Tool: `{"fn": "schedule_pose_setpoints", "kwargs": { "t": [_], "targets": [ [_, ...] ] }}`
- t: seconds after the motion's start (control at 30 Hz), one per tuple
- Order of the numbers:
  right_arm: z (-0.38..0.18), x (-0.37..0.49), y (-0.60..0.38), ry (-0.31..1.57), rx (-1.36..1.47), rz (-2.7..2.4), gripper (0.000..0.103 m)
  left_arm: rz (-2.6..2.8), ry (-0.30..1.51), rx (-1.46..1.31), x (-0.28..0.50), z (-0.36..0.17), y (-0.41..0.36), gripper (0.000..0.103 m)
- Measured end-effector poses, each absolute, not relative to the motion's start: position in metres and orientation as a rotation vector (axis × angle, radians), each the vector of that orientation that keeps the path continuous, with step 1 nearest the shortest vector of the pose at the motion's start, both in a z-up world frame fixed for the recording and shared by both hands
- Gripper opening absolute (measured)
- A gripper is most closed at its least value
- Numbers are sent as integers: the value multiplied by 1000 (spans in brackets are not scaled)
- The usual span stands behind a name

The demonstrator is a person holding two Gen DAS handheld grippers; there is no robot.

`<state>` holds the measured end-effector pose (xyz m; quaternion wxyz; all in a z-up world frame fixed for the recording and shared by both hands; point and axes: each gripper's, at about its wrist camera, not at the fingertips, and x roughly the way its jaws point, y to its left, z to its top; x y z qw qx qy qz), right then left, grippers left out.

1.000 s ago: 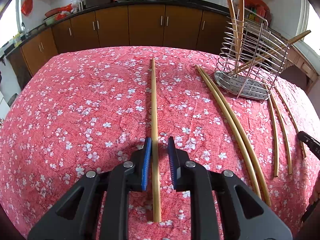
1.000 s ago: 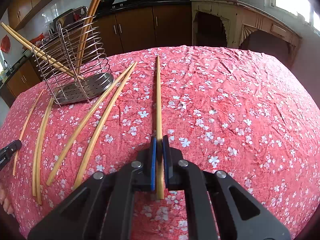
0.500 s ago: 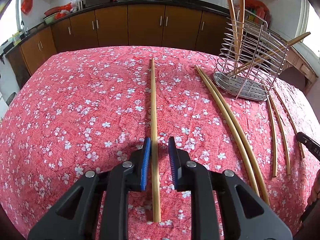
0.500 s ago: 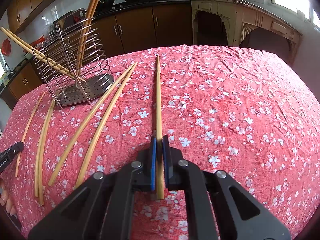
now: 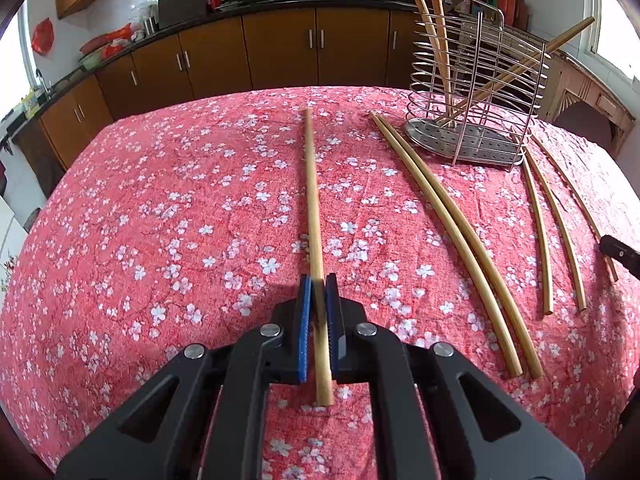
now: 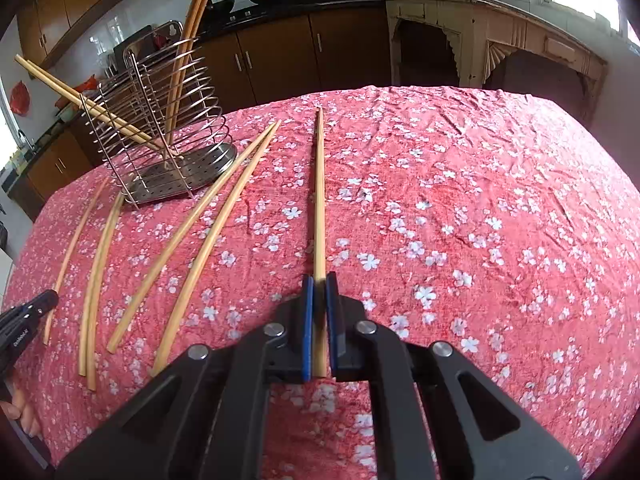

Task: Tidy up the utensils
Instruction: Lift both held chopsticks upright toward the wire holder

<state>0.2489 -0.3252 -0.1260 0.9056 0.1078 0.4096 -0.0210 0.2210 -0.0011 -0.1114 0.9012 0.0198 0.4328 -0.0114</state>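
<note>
Two wooden chopsticks are clamped at once: the left claw (image 5: 316, 286) has just closed its blue pads onto a chopstick (image 5: 311, 196) running up the centre of its frame, and the right claw (image 6: 318, 286) is pinched tight on another chopstick (image 6: 319, 192) at centre frame, both sticks lying along the pink floral cloth (image 5: 160, 208) of the counter. Outward in the left view, loose chopsticks (image 5: 452, 236) lie to the right, and the wire utensil rack (image 5: 476, 92) stands upper right with chopsticks leaning inside.
</note>
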Motion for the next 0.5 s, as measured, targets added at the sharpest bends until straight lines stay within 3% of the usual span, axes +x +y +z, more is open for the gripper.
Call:
{"fn": "schedule_pose_setpoints", "kwargs": {
  "t": [0.2,0.5],
  "targets": [
    [-93,223,-337,697,236,-38,7,-67,849,-7,204,-92,6,7],
    [-34,197,-349,457,257,-44,7,-120,625,-117,182,-21,22,7]
  ]
}}
